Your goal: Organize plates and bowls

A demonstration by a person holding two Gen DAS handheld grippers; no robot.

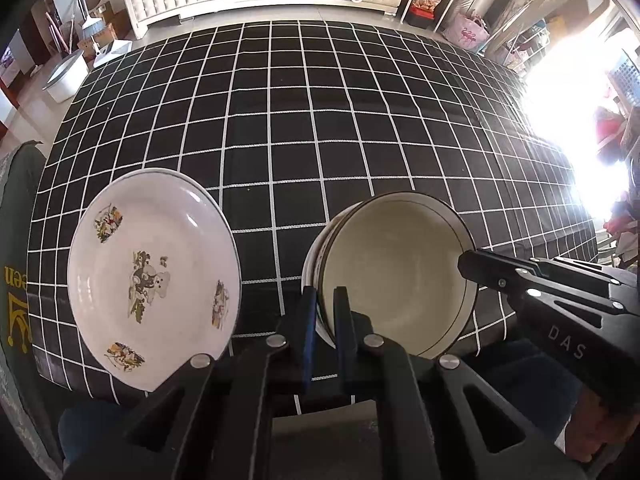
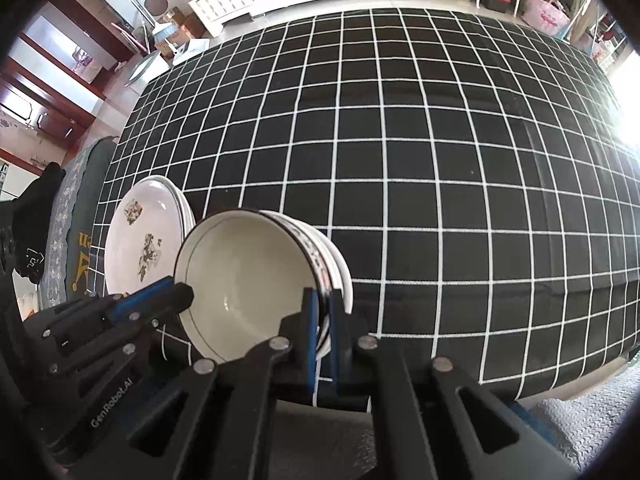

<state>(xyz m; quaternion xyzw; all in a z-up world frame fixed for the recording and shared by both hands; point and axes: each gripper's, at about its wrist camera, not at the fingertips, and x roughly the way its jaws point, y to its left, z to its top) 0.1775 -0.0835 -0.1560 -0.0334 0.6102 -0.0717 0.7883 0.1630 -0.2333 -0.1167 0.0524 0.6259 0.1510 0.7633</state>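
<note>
The left gripper [image 1: 325, 312] and the right gripper [image 2: 325, 320] both pinch the rim of the stacked bowls [image 1: 396, 272] beside the plates [image 1: 154, 276].

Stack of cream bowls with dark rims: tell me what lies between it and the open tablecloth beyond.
Nothing visible does. Behind the stack of cream bowls the black checked tablecloth lies bare. The white plates with printed figures sit off to its side, apart.

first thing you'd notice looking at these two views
Two grippers pinch opposite rim edges of the stack of cream bowls: the left gripper on its near-left edge, the right gripper on the other side. Beside it sits a white plate with floral prints on the black checked tablecloth.
</note>
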